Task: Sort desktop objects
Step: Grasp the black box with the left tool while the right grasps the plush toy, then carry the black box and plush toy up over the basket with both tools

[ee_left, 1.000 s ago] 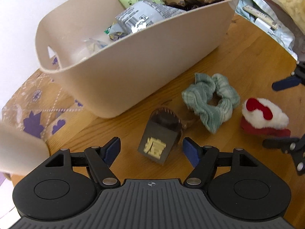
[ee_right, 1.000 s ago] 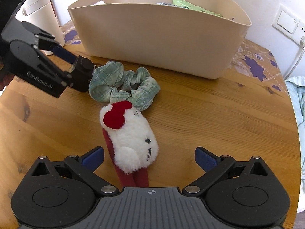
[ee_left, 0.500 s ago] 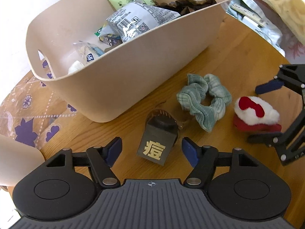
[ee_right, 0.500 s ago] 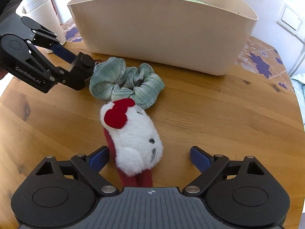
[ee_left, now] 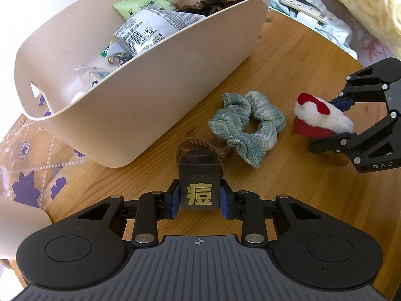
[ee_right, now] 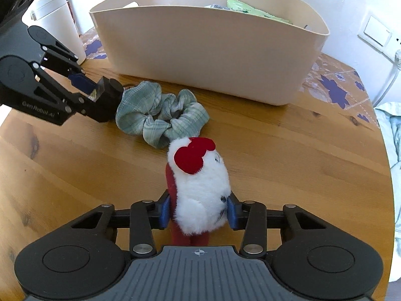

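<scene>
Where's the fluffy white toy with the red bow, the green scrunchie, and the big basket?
fluffy white toy point(ee_right: 200, 200), right wrist view, on its white fur.
green scrunchie point(ee_left: 246, 129), left wrist view, on its gathered fabric.
basket point(ee_right: 208, 57), right wrist view, on its front wall.

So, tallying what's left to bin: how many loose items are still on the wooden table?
3: dark block in the left gripper, plush clip in the right gripper, green scrunchie between. Others may be hidden.
</scene>
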Demonstrator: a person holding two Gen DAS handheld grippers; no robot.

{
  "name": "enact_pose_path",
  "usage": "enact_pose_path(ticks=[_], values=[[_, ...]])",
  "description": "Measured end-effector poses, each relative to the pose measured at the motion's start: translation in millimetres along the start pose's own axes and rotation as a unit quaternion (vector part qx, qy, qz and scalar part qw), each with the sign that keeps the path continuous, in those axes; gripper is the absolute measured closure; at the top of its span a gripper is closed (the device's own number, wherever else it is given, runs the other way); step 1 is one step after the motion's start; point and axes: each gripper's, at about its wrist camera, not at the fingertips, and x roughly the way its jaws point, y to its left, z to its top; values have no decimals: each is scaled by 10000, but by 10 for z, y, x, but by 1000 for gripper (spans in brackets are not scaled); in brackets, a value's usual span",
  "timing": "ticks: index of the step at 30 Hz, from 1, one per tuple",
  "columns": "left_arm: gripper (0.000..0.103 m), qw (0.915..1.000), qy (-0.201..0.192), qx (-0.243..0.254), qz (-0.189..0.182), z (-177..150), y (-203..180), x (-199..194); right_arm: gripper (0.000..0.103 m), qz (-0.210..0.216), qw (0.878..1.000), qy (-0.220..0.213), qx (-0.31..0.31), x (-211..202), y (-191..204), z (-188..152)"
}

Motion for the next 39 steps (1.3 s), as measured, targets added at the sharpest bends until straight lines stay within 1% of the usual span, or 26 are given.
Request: enact_pose_path(ticks=[4, 6, 13, 16, 19, 22, 24, 26, 28, 33, 35, 39], values=[[71, 9998, -72, -187, -2, -24, 14, -66, 64, 66, 10000, -14, -14, -72, 30, -97], [71, 9997, -91, -225, 84, -47, 4, -124, 64, 89, 9999, -50, -23, -128, 63, -105], [71, 9989, -161, -308, 304, -147, -83, -388, 64, 219, 9993, -296, 2, -482, -6, -156], [71, 9983, -217, -370, 398, -179, -145, -548, 64, 291, 9986, -423, -108, -695, -79, -201], [71, 9970, -334, -476, 519, -194, -222, -763, 64, 350, 9976, -567, -178, -821, -159, -167], [71, 9946, -505, -611, 663, -169, -307, -1013, 64, 402, 9962, -752, -168, -989, -245, -158], [71, 9924, -632, -721, 777, -138, -351, -1181, 64, 511, 9953, -826, -63, -1090, -338, -138], [71, 9905, -724, -720, 921, -98, -400, -1311, 64, 594, 9946, -852, 84, -1162, -434, -89], [71, 9884, -805, -702, 1082, -47, -448, -1431, 64, 612, 9936, -947, 89, -1260, -537, -22], [71, 9819, -997, -823, 1387, 107, -481, -1643, 64, 544, 9904, -1271, 68, -1480, -767, 201], [71, 9802, -1035, -791, 1491, 182, -486, -1706, 64, 550, 9887, -1392, 81, -1523, -867, 305], [71, 9768, -1122, -733, 1670, 344, -476, -1802, 64, 451, 9863, -1583, -83, -1616, -993, 542]])
